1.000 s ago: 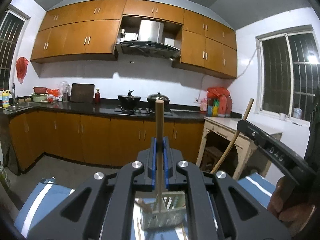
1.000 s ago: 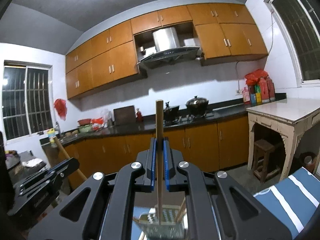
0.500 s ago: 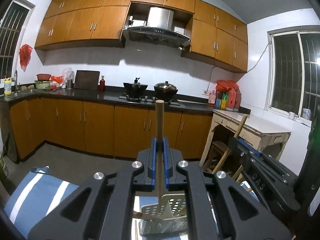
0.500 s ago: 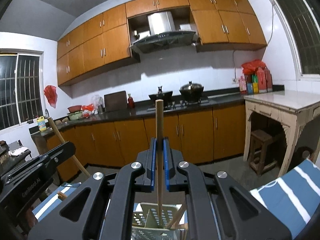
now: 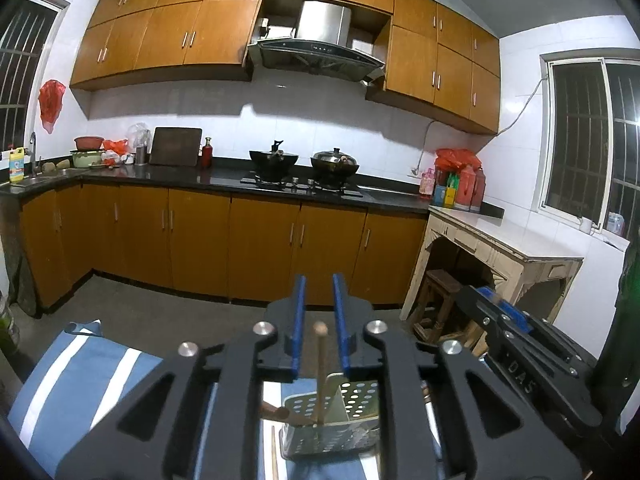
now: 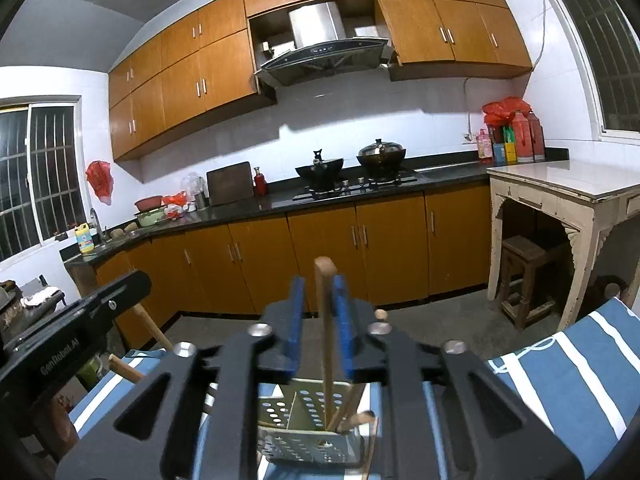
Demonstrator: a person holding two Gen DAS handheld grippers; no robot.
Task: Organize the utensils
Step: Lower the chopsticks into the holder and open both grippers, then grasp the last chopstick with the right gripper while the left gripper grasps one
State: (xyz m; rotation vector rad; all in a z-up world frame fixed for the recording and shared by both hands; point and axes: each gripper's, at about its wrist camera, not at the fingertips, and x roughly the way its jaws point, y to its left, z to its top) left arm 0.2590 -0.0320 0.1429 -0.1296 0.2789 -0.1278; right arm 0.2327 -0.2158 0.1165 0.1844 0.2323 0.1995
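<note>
Left gripper (image 5: pixel 319 326) and right gripper (image 6: pixel 319 312): jaws opening, thin wooden chopsticks (image 6: pixel 325 320) between, apparently released into perforated metal utensil holder (image 6: pixel 304 436).

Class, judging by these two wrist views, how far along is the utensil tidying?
Done: several wooden sticks stand in the perforated holder. In hand: both grippers' jaws are opening, left gripper and right gripper, each releasing a chopstick into it. Left: a stick on the striped cloth.
</note>
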